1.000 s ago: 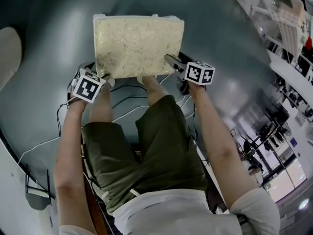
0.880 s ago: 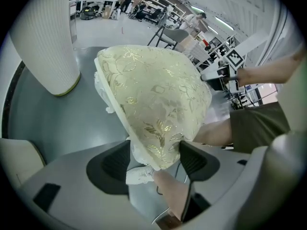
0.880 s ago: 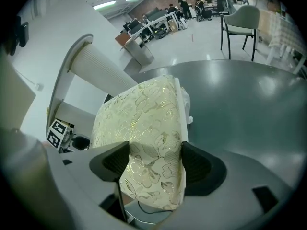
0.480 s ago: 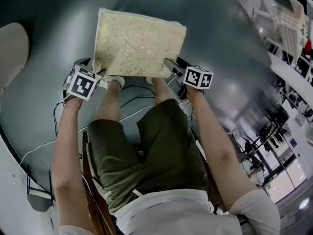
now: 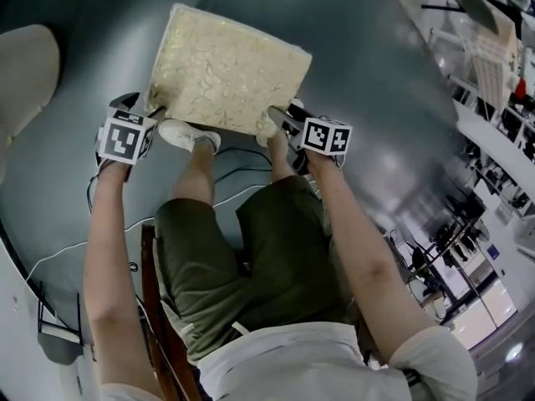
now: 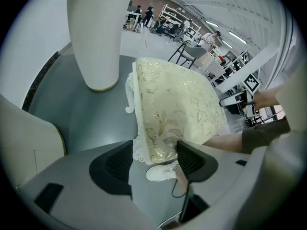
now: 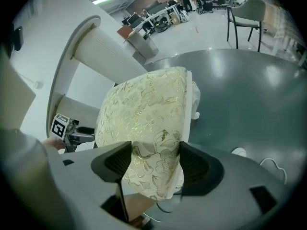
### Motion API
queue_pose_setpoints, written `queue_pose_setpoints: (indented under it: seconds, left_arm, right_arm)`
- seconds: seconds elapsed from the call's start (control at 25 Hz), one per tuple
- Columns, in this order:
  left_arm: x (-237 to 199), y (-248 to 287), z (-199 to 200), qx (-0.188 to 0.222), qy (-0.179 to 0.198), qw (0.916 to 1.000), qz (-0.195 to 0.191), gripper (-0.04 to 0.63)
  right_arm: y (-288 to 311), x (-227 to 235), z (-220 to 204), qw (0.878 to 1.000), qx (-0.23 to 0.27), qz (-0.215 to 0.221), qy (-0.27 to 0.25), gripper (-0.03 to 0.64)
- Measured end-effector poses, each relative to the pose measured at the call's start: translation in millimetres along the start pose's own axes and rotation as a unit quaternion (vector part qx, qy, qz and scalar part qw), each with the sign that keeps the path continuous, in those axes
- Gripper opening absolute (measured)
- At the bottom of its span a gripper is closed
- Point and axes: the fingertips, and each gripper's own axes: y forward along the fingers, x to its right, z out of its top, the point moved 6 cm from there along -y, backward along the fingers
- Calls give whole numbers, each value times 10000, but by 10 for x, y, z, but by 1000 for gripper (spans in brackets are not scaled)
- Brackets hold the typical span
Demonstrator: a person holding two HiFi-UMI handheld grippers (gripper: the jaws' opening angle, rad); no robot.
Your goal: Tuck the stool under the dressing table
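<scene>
The stool (image 5: 226, 69) has a cream cushion with a gold leaf pattern and a white carved frame, and it is held off the grey floor. My left gripper (image 5: 150, 111) grips its near left corner and my right gripper (image 5: 280, 119) its near right corner. In the left gripper view the cushion edge (image 6: 165, 128) sits between the jaws of the left gripper (image 6: 153, 159), which are closing on it. In the right gripper view the cushion corner (image 7: 153, 152) fills the gap of the right gripper (image 7: 153, 164), whose jaws are closing too. A white fluted pedestal (image 7: 110, 51) stands beyond the stool.
A smooth white column (image 6: 96, 32) rises on the floor left of the stool. A cream rounded surface (image 5: 25, 73) lies at far left. The person's white shoe (image 5: 188, 134) and cables (image 5: 234, 174) are under the stool's near edge. A chair (image 7: 247, 13) and shelving (image 5: 493, 98) stand farther off.
Both grippers and the stool have moved to the left. The stool has turned clockwise in the head view and now sits askew.
</scene>
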Motion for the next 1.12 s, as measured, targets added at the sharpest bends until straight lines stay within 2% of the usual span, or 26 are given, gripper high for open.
queue_pose_setpoints:
  seconds: [0.16,0.28,0.36,0.44,0.48,0.56,0.64,0.72,1.0,1.12]
  left_arm:
    - [-100,-31,9,131,-110,9997,178,283]
    - [160,142,169,146,-272,9991,285,281]
    - [211,133,153,112,-373,9985,389,276]
    - [119,11,46,150,-512,9970,558,275]
    - [131,-11,40,226,-658,9954,661,275]
    - [345,40,105,444,-1197,9886,801,265]
    - [735,172,121,617,-1868,9773,786,268]
    - [1162,328,20,644,-2361,9667,749,272]
    - [2142,662,-274,551,-3240,9425,611,287]
    - [2499,863,-282,603,-3512,9330,504,287]
  right_arm:
    - [72,-64,17,9998,-124,0,-121,311]
    - [-52,209,84,9993,-275,36,-256,313]
    - [-80,229,58,9970,-533,97,-547,313]
    - [-31,122,2,9899,-968,160,-1026,327]
    - [-32,139,14,9843,-1200,194,-1276,331]
    - [-136,347,120,9714,-1614,270,-1722,333]
    - [-301,663,203,9583,-1970,393,-2033,328]
    - [-448,914,249,9447,-2239,512,-2339,328]
    - [-615,1150,755,8907,-2734,658,-3572,328]
    - [-629,1248,974,8618,-2859,541,-4156,327]
